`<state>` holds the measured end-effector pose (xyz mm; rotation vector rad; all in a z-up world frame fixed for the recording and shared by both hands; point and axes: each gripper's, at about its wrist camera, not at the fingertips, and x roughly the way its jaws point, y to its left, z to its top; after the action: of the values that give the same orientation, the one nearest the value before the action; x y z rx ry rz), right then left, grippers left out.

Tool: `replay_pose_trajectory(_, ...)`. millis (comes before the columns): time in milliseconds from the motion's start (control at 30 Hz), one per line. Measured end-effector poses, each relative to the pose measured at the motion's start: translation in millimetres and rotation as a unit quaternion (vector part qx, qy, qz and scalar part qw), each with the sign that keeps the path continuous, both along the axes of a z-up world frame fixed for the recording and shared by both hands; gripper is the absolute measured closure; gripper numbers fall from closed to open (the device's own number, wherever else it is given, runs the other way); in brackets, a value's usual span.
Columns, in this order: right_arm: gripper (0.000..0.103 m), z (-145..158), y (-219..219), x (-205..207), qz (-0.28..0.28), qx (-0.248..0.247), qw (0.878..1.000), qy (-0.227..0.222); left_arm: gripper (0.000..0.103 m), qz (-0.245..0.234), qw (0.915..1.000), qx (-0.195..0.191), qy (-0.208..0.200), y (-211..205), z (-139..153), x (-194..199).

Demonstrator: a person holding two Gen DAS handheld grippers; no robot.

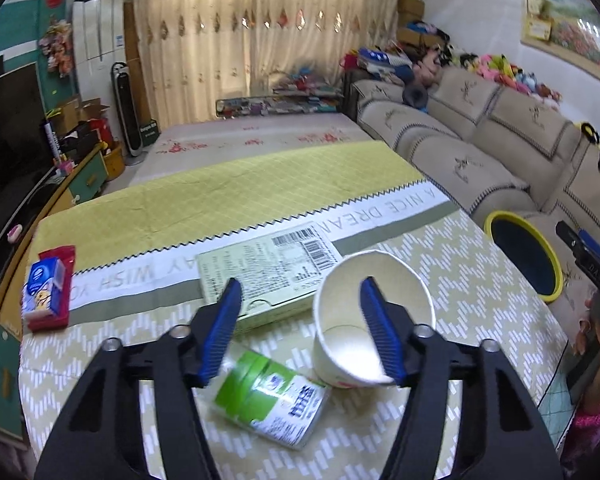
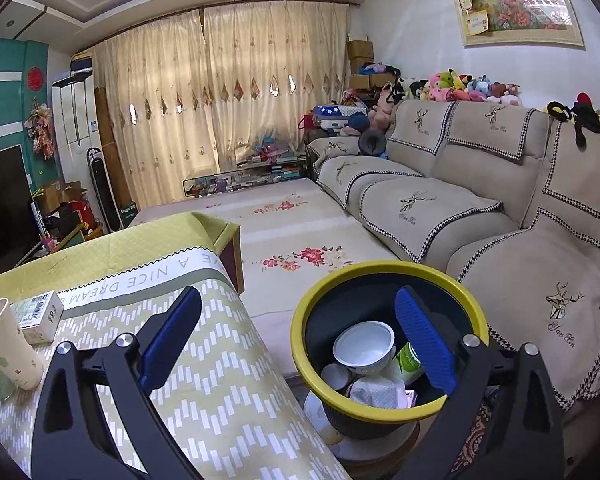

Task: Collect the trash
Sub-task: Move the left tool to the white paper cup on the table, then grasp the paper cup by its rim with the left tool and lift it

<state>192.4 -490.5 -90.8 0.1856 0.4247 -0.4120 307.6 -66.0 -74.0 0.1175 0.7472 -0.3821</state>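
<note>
From the left wrist view, the left gripper (image 1: 300, 292) hangs spread wide and empty over the table (image 1: 480, 280), one blue finger dipping into the mouth of the upright paper cup (image 1: 370, 320), with a green-lidded jar (image 1: 272, 400) lying on its side below and a flat carton (image 1: 268, 268) behind. From the right wrist view, the right gripper (image 2: 296, 340) is likewise released, holding nothing above the yellow-rimmed trash bin (image 2: 380, 276), which sits beside the table against the sofa (image 2: 480, 208) and already contains a white bowl (image 2: 364, 346) and crumpled paper (image 2: 376, 394).

A white paper cup (image 1: 370, 320) stands upright around the left tongs' right finger, a green-lidded jar (image 1: 270, 404) lies on its side just below the fingers, a flat green box (image 1: 270, 270) lies beyond them, and the yellow-rimmed bin (image 2: 300, 344), holding bowls and tissue, sits between the right tongs' fingers.
</note>
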Motion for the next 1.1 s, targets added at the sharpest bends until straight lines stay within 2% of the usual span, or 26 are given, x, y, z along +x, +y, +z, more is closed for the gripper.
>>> replay_pose_trajectory(200, 0.010, 1, 0, 1, 0.001, 0.000, 1.000, 0.000, 0.083, -0.018, 0.9991, 0.013, 0.036, -18, -12, 19)
replay_pose_trajectory(300, 0.009, 0, 0, 2, 0.000, 0.003, 1.000, 0.001, 0.091, -0.031, 0.9987, 0.019, 0.037, -26, -13, 20)
replay_pose_trajectory(467, 0.009, 1, 1, 3, -0.002, 0.005, 1.000, 0.000, 0.094, -0.055, 0.9979, 0.021, 0.027, -35, -8, 12)
replay_pose_trajectory(767, 0.009, 1, -7, -7, -0.001, 0.025, 1.000, -0.018, 0.094, -0.103, 0.9946, 0.008, 0.009, -72, 23, 4)
replay_pose_trajectory(933, 0.009, -3, -17, -20, 0.005, 0.054, 0.999, -0.007, 0.094, -0.141, 0.9900, 0.009, -0.002, -123, 39, 16)
replay_pose_trajectory(1100, 0.009, -4, -22, -28, 0.002, 0.055, 0.998, -0.005, 0.094, -0.186, 0.9825, 0.004, 0.002, -190, 48, 31)
